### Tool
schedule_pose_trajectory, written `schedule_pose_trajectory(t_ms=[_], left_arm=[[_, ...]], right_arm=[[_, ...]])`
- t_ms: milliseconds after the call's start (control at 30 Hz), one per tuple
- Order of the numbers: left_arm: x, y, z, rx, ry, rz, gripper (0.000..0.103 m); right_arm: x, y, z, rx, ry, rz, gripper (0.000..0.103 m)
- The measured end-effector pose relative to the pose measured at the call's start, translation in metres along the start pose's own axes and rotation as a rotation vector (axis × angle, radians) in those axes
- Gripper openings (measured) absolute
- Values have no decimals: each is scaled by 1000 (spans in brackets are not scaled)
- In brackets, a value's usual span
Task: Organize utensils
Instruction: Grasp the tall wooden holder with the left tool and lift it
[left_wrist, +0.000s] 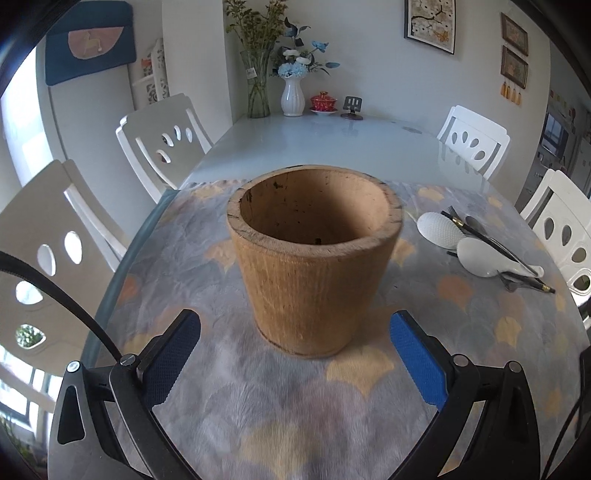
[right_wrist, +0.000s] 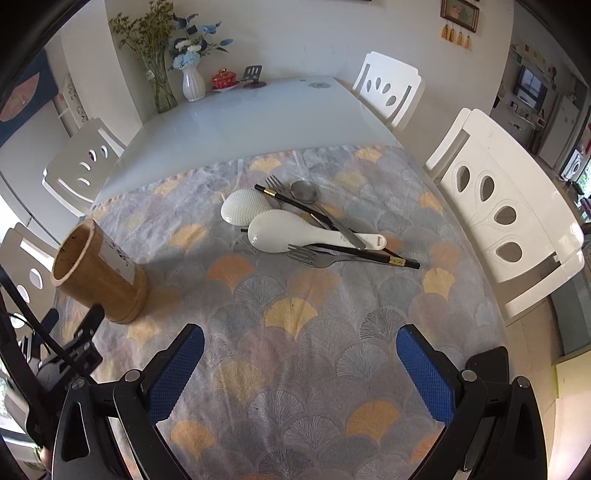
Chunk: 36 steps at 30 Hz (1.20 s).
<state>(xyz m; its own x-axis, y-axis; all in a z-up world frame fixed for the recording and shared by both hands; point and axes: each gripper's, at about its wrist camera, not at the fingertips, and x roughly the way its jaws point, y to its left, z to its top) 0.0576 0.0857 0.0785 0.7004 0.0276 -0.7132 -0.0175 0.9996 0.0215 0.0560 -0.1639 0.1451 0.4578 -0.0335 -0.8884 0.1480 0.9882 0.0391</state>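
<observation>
Open cloth (right_wrist: 295, 332) between right gripper (right_wrist: 300, 354) and utensil pile (right_wrist: 314, 229), nothing in the way. Wooden holder (left_wrist: 314, 258) directly before left gripper (left_wrist: 295, 343), blocking straight path. Free cloth on both sides of holder.

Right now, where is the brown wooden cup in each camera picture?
Left wrist view: the wooden cup stands in the middle, just beyond the open left gripper.
Right wrist view: the cup is at the left edge.
Shared landmark: the white spoons.
</observation>
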Motion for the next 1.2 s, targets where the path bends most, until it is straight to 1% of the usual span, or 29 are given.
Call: schedule_pose_trajectory(t_ms=[133,300,500,533,567,700,800,900,967,1033,1133,1200], left_arm=[[13,1,5,-4,2,-14,102],[27,-4,11,2,-12,-9,103],[44,-17,17,32,-29,35,103],[45,-18,19,39,-41,38,102],[45,-19,19,45,-57,40,98],[44,-22,21,78,-94,38,97],[42,-23,21,96,-98,39,97],[39,-20,23,81,-86,9,96],[32,-21,24,80,-92,0,97],[30,-28,25,108,-93,-2,97],[30,-36,27,120,-91,-29,97],[34,-42,25,140,-80,-34,97]], right_arm=[[12,7,1,-9,26,-12,103],[21,19,5,-43,39,-25,103],[33,31,7,-83,60,-32,103],[35,33,7,-87,63,-34,103],[37,34,7,-91,67,-38,103],[44,33,8,-89,80,-43,103],[48,31,10,-80,88,-44,103],[52,30,11,-72,99,-39,103],[53,30,11,-72,95,-40,103],[53,27,12,-71,88,-43,103],[55,23,14,-59,89,-40,103],[56,21,16,-60,90,-41,103]])
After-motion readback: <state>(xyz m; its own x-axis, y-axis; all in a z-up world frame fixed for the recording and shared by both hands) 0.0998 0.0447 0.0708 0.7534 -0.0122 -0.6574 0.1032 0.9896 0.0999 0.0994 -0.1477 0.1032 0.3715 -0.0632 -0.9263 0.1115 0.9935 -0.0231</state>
